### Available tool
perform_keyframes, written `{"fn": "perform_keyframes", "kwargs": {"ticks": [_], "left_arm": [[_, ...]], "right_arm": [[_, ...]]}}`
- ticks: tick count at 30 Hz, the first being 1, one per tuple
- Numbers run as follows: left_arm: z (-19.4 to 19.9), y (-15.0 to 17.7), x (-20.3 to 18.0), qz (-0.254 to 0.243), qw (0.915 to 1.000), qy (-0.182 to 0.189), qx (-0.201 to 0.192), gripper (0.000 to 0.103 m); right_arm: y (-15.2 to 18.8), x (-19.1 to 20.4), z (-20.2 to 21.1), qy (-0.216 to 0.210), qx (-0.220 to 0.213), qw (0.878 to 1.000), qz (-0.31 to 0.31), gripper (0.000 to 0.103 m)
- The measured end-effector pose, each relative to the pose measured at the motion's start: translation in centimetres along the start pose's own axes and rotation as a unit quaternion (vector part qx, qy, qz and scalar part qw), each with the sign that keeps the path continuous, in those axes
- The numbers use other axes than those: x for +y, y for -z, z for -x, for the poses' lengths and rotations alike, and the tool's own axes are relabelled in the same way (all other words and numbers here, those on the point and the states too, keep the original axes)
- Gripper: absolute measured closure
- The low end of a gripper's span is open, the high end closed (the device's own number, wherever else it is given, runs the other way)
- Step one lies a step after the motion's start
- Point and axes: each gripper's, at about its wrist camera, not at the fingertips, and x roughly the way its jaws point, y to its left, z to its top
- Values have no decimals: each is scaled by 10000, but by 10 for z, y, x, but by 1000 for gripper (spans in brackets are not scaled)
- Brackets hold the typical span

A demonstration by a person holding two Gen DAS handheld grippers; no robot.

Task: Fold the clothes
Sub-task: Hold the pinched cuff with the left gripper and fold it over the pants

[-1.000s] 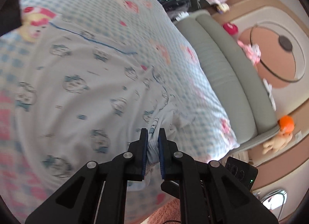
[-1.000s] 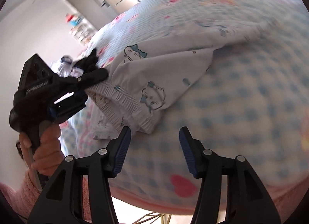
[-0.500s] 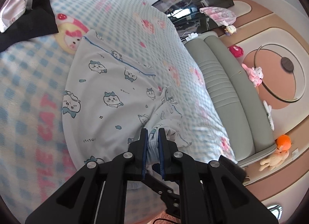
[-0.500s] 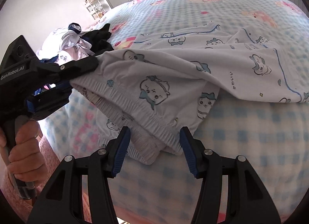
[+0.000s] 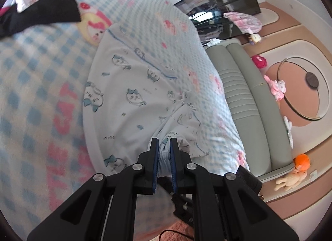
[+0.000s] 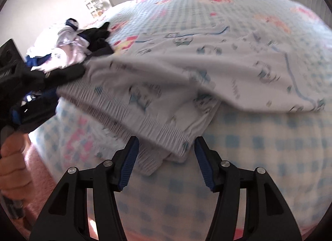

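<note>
White cotton pajama shorts with blue cartoon-cat print and ribbed elastic waistband (image 5: 128, 95) lie spread on the blue-and-white checked bed blanket (image 5: 31, 87), near the bed's edge. Left tongs (image 5: 164, 147) pinching a bunched bit of the waistband, lifting that end slightly. Right tongs (image 6: 166, 153) spread wide, nothing gripped; the waistband's other corner (image 6: 178, 145) sits between the jaws, untouched. Fabric looks thin, light and floppy, so it will likely sag and wrinkle between grips and slide easily over the blanket. Best hold is probably the thicker gathered waistband corner. Pile of dark and white clothes (image 6: 68, 48) further back.
</note>
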Motion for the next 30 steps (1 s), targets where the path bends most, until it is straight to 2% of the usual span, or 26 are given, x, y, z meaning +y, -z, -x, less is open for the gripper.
{"fn": "perform_keyframes", "kwargs": {"ticks": [2,3,6,7,8,9,11,15,24,30], "left_arm": [[-1,0,1,10,10000,-32,23,92],[-1,-1,0,-19,10000,-12,36,92],[-3,-2,-3,-75,10000,10,64,92],[-4,-2,-3,-65,10000,10,69,92],[-4,-2,-2,-43,10000,33,74,92],[-5,-2,-2,-13,10000,52,74,92],[-6,-2,-1,38,9999,77,71,92],[-6,0,-2,39,9999,91,84,92],[-5,4,-3,64,9999,34,96,92],[-9,6,3,133,9998,-52,112,92]], "right_arm": [[2,-5,0,252,17,9997,-67,52],[4,-9,1,211,47,9997,-131,52],[4,-15,9,-415,30,9984,-383,51],[5,-15,13,-573,18,9978,-327,50],[5,-11,15,-649,16,9978,-155,44],[6,-4,14,-597,23,9982,57,39],[7,9,8,-385,90,9983,423,39],[8,14,-8,35,281,9985,469,39],[12,-6,18,613,-311,9974,200,41],[14,-12,30,598,-436,9972,85,43]]}}
